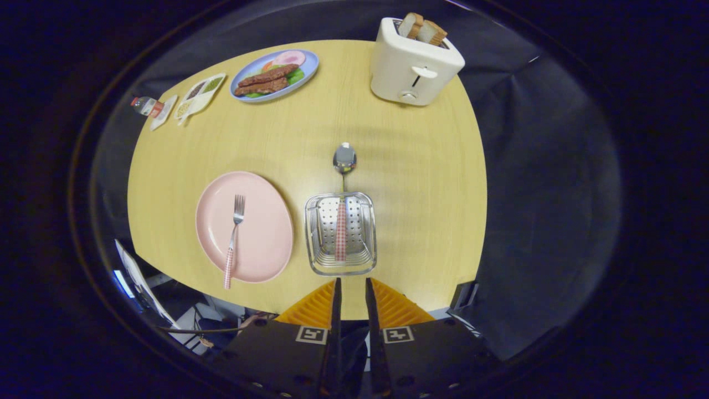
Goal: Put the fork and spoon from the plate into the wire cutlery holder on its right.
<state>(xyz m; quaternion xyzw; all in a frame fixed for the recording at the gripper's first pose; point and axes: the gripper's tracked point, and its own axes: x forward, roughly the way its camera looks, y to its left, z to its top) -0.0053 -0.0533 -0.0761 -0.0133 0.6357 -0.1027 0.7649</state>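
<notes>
Spoon parked, fork waiting.
The gripper (pixel 352 291) hung empty, jaws nearly closed, near the wire cutlery holder (pixel 340 233); the checked-handled steel fork (pixel 234 233) lay left on the pink plate (pixel 266 244), handle nearest.

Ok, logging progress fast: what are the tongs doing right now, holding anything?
Tongs: nearly closed, a narrow gap between the fingers, holding nothing, just short of the wire cutlery holder.

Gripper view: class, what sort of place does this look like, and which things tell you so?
Probably a mock breakfast table set up in a booth: a wooden table carries a toaster with bread, a blue plate of food and a pink plate. The gripper, fingers close together and holding nothing, hangs just before the cutlery holder.
</notes>
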